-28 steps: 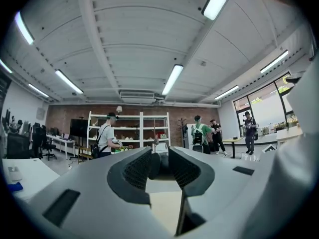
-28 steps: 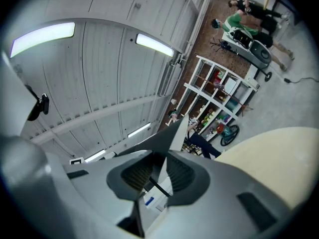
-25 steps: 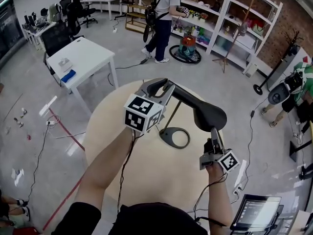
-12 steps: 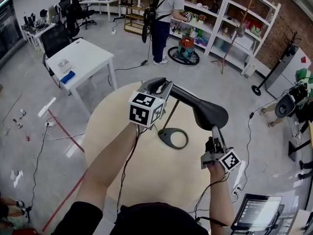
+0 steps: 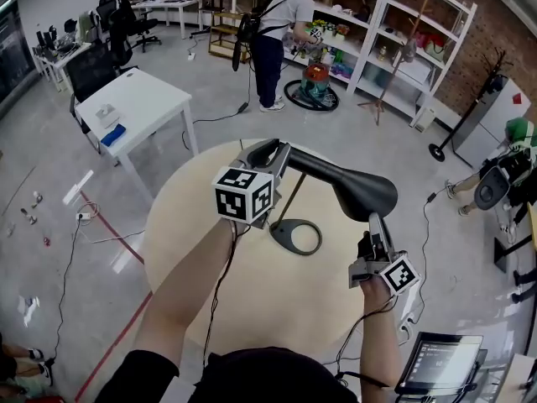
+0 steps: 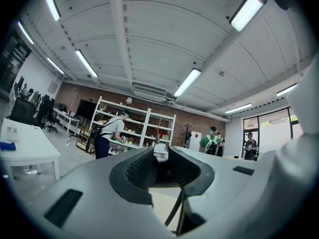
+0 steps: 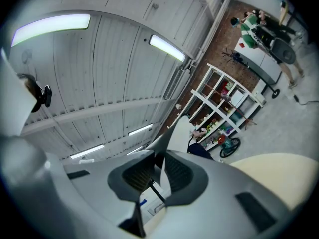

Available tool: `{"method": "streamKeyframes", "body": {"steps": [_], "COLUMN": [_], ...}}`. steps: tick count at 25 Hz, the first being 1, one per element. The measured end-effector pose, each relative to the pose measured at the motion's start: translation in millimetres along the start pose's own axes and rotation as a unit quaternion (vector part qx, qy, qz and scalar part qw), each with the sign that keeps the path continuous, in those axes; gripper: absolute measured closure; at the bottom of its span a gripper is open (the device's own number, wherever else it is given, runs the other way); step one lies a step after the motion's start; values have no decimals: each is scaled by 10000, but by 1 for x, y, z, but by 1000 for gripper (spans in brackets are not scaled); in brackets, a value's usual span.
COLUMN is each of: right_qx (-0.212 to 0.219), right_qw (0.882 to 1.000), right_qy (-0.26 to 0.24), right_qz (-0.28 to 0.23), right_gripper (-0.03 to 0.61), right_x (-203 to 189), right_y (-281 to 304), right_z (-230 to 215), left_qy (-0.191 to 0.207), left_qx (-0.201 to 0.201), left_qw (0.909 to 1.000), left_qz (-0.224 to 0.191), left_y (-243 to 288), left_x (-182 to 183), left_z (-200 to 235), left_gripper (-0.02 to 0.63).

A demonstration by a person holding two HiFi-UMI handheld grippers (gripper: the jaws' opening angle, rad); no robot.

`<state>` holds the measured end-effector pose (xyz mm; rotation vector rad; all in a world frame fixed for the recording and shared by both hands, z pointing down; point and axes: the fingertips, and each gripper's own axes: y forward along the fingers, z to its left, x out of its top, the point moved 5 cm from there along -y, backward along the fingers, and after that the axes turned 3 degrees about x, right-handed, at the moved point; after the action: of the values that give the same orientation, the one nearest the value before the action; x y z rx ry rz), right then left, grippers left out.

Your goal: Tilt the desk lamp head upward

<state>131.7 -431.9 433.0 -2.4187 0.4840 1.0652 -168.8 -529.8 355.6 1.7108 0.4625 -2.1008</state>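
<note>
Head view, centre: clamping lamp arm (image 5: 312,167) at upper-left end with left gripper (image 5: 273,159); pinching thin rim of desk lamp head (image 5: 366,193) from just below with right gripper (image 5: 375,230), jaws just closing; lying along upper-left-to-lower-right axis.

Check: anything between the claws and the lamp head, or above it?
Nothing visible. The right claw has just been closing, with the rim of the lamp head between its pads; the left claw grips the lamp arm. Above the head is open air.
</note>
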Motion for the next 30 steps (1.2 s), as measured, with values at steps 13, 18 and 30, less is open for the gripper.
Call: {"method": "streamKeyframes", "body": {"steps": [13, 18, 30], "right_qx": [-105, -120, -67], "right_qw": [9990, 9979, 9972], "right_qy": [-436, -630, -726], "right_qz": [-30, 17, 155], "right_gripper": [520, 523, 523], "right_x": [36, 44, 48], "right_y": [10, 15, 16], "right_z": [27, 36, 46], "left_qy": [267, 419, 1193], "left_qx": [91, 87, -453], "left_qw": [9994, 9987, 9896], "left_qz": [190, 293, 660], "left_y": [1, 2, 16], "left_x": [-9, -14, -3], "left_z": [6, 8, -16], "left_gripper": [525, 525, 525]}}
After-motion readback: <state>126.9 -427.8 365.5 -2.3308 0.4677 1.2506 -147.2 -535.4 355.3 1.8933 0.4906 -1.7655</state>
